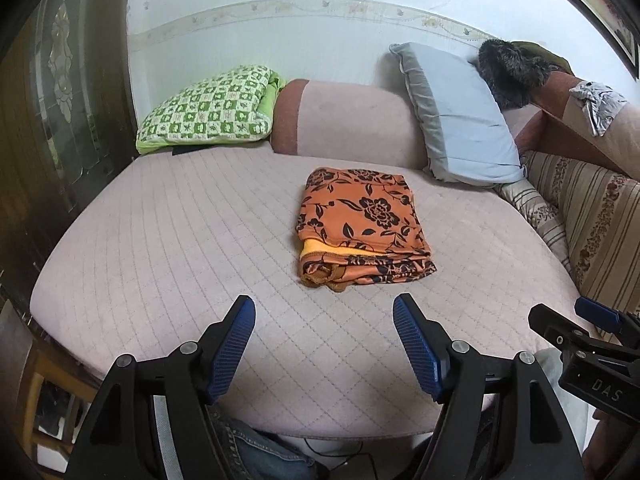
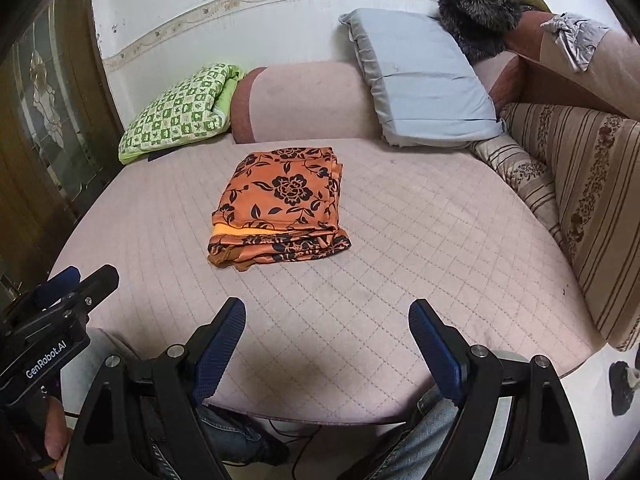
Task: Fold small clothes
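Note:
An orange garment with black flowers (image 1: pixel 362 224) lies folded into a flat stack on the pink quilted bed (image 1: pixel 180 240). It also shows in the right wrist view (image 2: pixel 280 208), on the bed (image 2: pixel 420 248). My left gripper (image 1: pixel 324 316) is open and empty, held above the bed's near edge, short of the garment. My right gripper (image 2: pixel 326 316) is open and empty, also near the front edge, to the right of the garment. The right gripper's body shows at the right of the left wrist view (image 1: pixel 592 340), and the left gripper's body at the left of the right wrist view (image 2: pixel 60 300).
A green checked pillow (image 1: pixel 208 108), a pink bolster (image 1: pixel 344 120) and a pale blue pillow (image 1: pixel 456 116) stand along the back wall. A striped cushion (image 1: pixel 592 216) lines the right side. A dark wooden cabinet (image 1: pixel 60 120) stands at the left.

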`<control>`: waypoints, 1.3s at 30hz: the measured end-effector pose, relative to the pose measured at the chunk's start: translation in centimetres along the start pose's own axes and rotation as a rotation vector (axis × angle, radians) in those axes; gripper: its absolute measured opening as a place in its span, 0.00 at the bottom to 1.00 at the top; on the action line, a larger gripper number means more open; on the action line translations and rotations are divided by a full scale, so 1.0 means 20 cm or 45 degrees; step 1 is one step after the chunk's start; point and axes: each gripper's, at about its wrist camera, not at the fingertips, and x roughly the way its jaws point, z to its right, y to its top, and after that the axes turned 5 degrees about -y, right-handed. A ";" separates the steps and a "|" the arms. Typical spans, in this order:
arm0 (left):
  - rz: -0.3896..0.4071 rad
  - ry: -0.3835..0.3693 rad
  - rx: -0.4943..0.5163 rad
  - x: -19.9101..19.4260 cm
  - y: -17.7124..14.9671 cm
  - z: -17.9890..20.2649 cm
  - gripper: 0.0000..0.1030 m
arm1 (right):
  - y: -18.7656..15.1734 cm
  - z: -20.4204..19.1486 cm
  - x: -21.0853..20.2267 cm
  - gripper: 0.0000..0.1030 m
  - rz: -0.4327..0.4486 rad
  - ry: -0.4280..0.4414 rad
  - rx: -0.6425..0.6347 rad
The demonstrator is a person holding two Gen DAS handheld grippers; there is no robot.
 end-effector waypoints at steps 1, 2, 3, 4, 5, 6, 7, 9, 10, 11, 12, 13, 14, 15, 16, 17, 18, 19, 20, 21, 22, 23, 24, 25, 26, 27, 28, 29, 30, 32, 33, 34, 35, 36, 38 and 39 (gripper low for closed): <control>0.001 0.002 0.006 0.00 0.00 0.00 0.70 | 0.00 0.00 -0.01 0.83 0.007 -0.005 0.001; 0.000 0.001 0.012 0.00 0.00 0.00 0.70 | 0.00 0.00 -0.01 0.83 0.012 -0.008 0.002; -0.005 -0.005 0.017 0.00 0.00 0.00 0.70 | 0.00 0.00 -0.02 0.83 0.014 -0.012 0.003; -0.008 -0.011 0.018 0.00 0.00 0.00 0.70 | 0.01 0.00 -0.02 0.83 0.014 -0.014 0.005; -0.008 -0.015 0.017 -0.01 0.00 0.00 0.70 | 0.01 0.00 -0.03 0.83 0.018 -0.012 0.009; -0.008 -0.017 0.020 0.00 0.00 -0.01 0.70 | 0.01 0.00 -0.04 0.83 0.023 -0.011 0.014; -0.009 -0.017 0.023 -0.01 0.00 -0.01 0.70 | 0.02 0.00 -0.04 0.83 0.028 -0.013 0.014; -0.011 -0.018 0.026 -0.01 0.00 0.00 0.70 | 0.02 0.01 -0.05 0.83 0.032 -0.015 0.010; -0.011 -0.018 0.027 -0.02 0.00 0.00 0.70 | 0.02 0.00 -0.06 0.83 0.039 -0.017 0.008; -0.011 -0.021 0.030 -0.02 0.01 0.00 0.70 | 0.02 0.00 -0.06 0.83 0.038 -0.019 0.004; -0.011 -0.023 0.033 -0.02 0.01 0.00 0.70 | 0.03 0.01 -0.05 0.83 0.037 -0.017 0.002; -0.011 -0.024 0.034 -0.03 0.01 0.00 0.70 | 0.03 0.01 -0.06 0.83 0.038 -0.015 0.003; -0.010 -0.026 0.034 -0.03 0.01 0.00 0.70 | 0.03 0.01 -0.06 0.83 0.042 -0.017 0.003; -0.007 -0.028 0.034 -0.03 0.01 0.00 0.70 | 0.03 0.01 -0.06 0.83 0.043 -0.019 0.001; -0.008 -0.027 0.036 -0.03 0.01 0.00 0.70 | 0.03 0.01 -0.06 0.83 0.045 -0.020 -0.001; -0.009 -0.028 0.037 -0.03 0.02 0.00 0.70 | 0.03 0.01 -0.07 0.83 0.049 -0.019 -0.002; -0.009 -0.028 0.037 -0.04 0.01 0.00 0.70 | 0.03 0.01 -0.07 0.83 0.053 -0.022 0.000; -0.009 -0.029 0.038 -0.04 0.01 0.00 0.70 | 0.03 0.01 -0.07 0.83 0.054 -0.023 0.000; -0.010 -0.028 0.039 -0.04 0.01 0.00 0.70 | 0.03 0.01 -0.08 0.83 0.056 -0.020 0.002; -0.008 -0.026 0.042 -0.04 0.01 0.00 0.70 | 0.03 0.01 -0.08 0.83 0.058 -0.020 0.003; -0.010 -0.026 0.043 -0.04 0.01 0.00 0.70 | 0.04 0.02 -0.08 0.83 0.060 -0.022 0.001; -0.011 -0.029 0.040 -0.04 0.01 0.01 0.70 | 0.04 0.02 -0.08 0.83 0.064 -0.025 -0.001; -0.011 -0.035 0.039 -0.04 0.01 0.00 0.70 | 0.04 0.02 -0.09 0.83 0.066 -0.027 -0.002; -0.011 -0.034 0.039 -0.04 0.02 0.00 0.70 | 0.04 0.02 -0.09 0.83 0.067 -0.028 -0.004; -0.009 -0.033 0.041 -0.04 0.02 0.00 0.70 | 0.04 0.01 -0.09 0.83 0.066 -0.027 -0.007; -0.008 -0.033 0.042 -0.04 0.02 0.00 0.70 | 0.04 0.02 -0.09 0.83 0.067 -0.025 -0.008; -0.006 -0.032 0.043 -0.04 0.01 0.00 0.70 | 0.04 0.01 -0.09 0.83 0.071 -0.026 -0.009; -0.005 -0.031 0.044 -0.04 0.01 0.00 0.70 | 0.04 0.01 -0.10 0.83 0.074 -0.029 -0.011; -0.006 -0.030 0.046 -0.04 0.01 0.00 0.70 | 0.05 0.02 -0.10 0.83 0.075 -0.029 -0.013; -0.005 -0.032 0.044 -0.04 0.01 0.00 0.70 | 0.05 0.02 -0.10 0.83 0.078 -0.027 -0.015; -0.006 -0.033 0.048 -0.04 0.01 0.00 0.70 | 0.05 0.02 -0.10 0.83 0.075 -0.027 -0.015; -0.005 -0.033 0.050 -0.04 0.01 0.00 0.70 | 0.05 0.02 -0.10 0.83 0.077 -0.025 -0.015; -0.003 -0.033 0.051 -0.04 0.01 0.00 0.70 | 0.05 0.02 -0.10 0.83 0.078 -0.026 -0.016; -0.003 -0.035 0.053 -0.04 0.01 0.00 0.70 | 0.06 0.02 -0.10 0.83 0.078 -0.026 -0.018; -0.003 -0.037 0.054 -0.04 0.01 0.00 0.70 | 0.06 0.02 -0.10 0.83 0.079 -0.028 -0.019; -0.001 -0.035 0.054 -0.04 0.01 0.00 0.70 | 0.06 0.02 -0.10 0.83 0.080 -0.028 -0.021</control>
